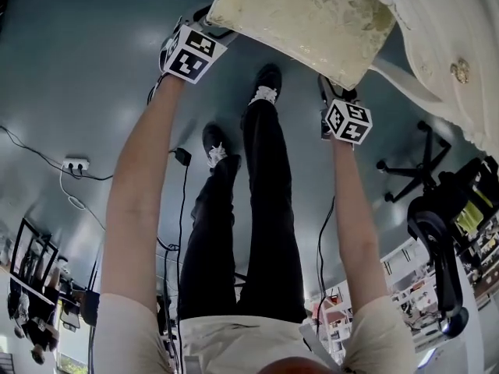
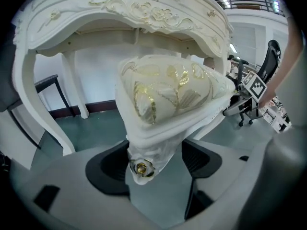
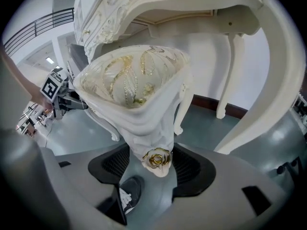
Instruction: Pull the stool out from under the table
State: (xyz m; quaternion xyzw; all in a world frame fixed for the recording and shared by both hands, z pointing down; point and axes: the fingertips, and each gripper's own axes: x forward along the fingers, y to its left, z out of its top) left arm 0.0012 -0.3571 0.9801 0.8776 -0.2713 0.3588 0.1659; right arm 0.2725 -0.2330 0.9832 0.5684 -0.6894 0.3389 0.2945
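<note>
The stool [image 1: 304,14] has a cream cushion with gold embroidery and a white carved frame. In the head view it lies at the top, its far right side by the white table [image 1: 444,37]. My left gripper [image 1: 204,23] holds its near left corner, and my right gripper [image 1: 334,92] its near right corner. In the left gripper view the stool [image 2: 168,92] stands before the table [image 2: 120,13]; a corner with a gold rose sits between the jaws of the left gripper [image 2: 156,159]. The right gripper [image 3: 152,164] is shut on the other rose corner of the stool [image 3: 129,80].
The person's legs and black shoes [image 1: 265,84] stand between my arms, close to the stool. A black office chair [image 1: 413,170] is to the right. A power strip [image 1: 76,164] and cables lie on the blue-grey floor at left. A dark-framed chair [image 2: 48,83] stands behind the table's left leg.
</note>
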